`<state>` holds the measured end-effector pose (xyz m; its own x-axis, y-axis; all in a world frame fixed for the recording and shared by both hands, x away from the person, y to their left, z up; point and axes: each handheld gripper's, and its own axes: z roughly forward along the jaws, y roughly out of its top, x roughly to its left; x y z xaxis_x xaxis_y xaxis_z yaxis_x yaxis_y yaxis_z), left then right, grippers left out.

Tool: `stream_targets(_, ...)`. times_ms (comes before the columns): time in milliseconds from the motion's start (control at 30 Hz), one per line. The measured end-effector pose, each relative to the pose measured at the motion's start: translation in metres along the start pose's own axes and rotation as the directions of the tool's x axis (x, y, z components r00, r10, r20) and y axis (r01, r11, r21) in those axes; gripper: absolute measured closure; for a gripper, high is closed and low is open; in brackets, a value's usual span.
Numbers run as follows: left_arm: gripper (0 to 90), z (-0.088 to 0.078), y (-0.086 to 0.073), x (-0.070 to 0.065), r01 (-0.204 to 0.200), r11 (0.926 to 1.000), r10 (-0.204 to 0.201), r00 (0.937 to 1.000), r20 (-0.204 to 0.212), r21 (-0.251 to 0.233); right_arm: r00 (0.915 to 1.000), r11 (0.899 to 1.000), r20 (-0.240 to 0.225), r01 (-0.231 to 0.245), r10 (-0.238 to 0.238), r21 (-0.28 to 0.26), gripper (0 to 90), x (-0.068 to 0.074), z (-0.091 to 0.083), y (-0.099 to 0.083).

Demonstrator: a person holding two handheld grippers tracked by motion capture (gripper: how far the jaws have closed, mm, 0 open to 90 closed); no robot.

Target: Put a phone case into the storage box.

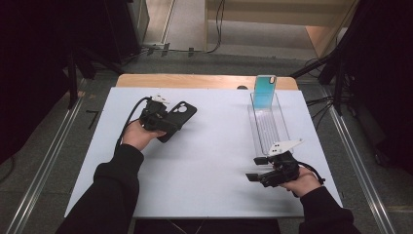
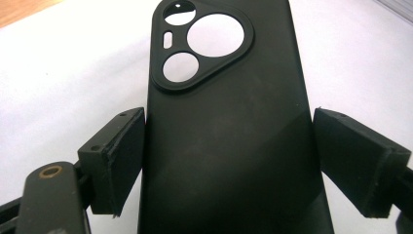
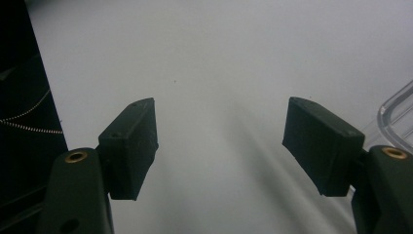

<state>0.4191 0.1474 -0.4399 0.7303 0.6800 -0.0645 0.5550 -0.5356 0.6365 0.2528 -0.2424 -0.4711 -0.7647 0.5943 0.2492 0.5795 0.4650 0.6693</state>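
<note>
Matte black phone case in our left gripper, right gripper idle

At left, our left gripper point(image 1: 168, 123) clamped the smooth, round-cornered black phone case point(image 2: 229, 141) by its long edges above the white worktop point(image 1: 214, 146); at right, our right gripper point(image 1: 254, 168) stood open and empty beside the clear plastic tray point(image 1: 269, 124).

Tray point(image 1: 280, 127): clear, long and narrow, lying on the board at its right side, running front to back.
Blue case point(image 1: 264, 90): standing upright at the tray's far end.
Board point(image 1: 214, 161): white, under the tray, covering most of the table.
Table point(image 1: 195, 81): a wooden strip showing beyond the board, behind the tray.
</note>
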Motion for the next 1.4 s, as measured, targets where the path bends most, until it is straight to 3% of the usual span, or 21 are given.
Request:
stream_targets(200, 15.5, -0.011, -0.003, -0.013, 0.028, 0.9996, -0.028, 0.9971, 0.070, 0.008, 1.0000, 1.000, 0.004, 0.004, -0.004, -0.010, 26.2, 0.000, 0.000, 0.000)
stream_targets(333, 15.5, -0.015, -0.008, -0.025, 0.020, 0.9998, -0.020, 0.9949, 0.098, 0.002, 0.9993, 0.999, 0.008, 0.036, -0.035, -0.033, 25.6, 0.001, 0.001, -0.001)
stream_targets(600, 15.4, -0.023, -0.018, -0.045, 0.005, 0.9998, -0.002, 0.9910, 0.134, -0.018, 0.9997, 0.999, 0.007, 0.024, -0.024, -0.026, 25.4, 0.000, 0.001, -0.001)
stream_targets(1000, 15.3, -0.035, -0.044, -0.069, 0.037, 0.9988, -0.032, 0.9901, 0.137, -0.033, 0.9995, 0.998, -0.002, 0.033, -0.033, -0.050, 25.3, 0.002, 0.000, 0.001)
stream_targets(1233, 15.3, -0.035, -0.056, -0.078, 0.108, 0.9926, -0.099, 0.9835, 0.151, -0.054, 1.0000, 1.000, 0.002, -0.004, 0.004, -0.027, 24.2, 0.002, 0.001, 0.005)
stream_targets(1400, 15.3, -0.035, -0.061, -0.087, 0.114, 0.9900, -0.103, 0.9866, 0.126, -0.083, 0.9997, 0.999, -0.006, -0.024, 0.023, -0.046, 23.6, 0.006, 0.000, 0.010)
